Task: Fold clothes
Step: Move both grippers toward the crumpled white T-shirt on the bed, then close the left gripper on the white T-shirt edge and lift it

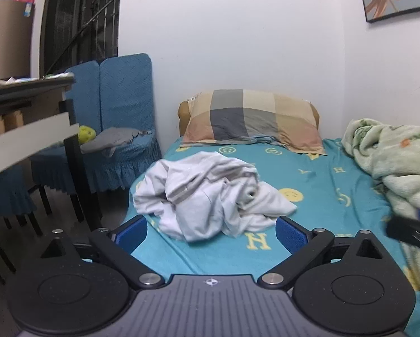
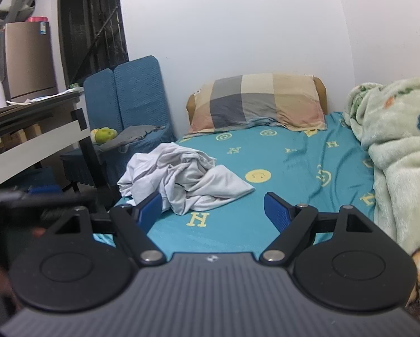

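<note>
Left wrist view: the left gripper [image 1: 212, 229] is spread, ribbed blue pads [image 1: 290, 234] empty. At frame centre lies a crumpled white garment [image 1: 210, 196] on a teal sheet [image 1: 322, 193] printed with yellow "H"s and smileys. The right gripper [image 2: 213, 209] gapes too. Beyond, a checked pillow [image 1: 252, 119].

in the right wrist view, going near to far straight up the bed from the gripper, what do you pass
right gripper, open → crumpled white garment → yellow smiley face on the teal sheet → plaid pillow → white wall
</note>
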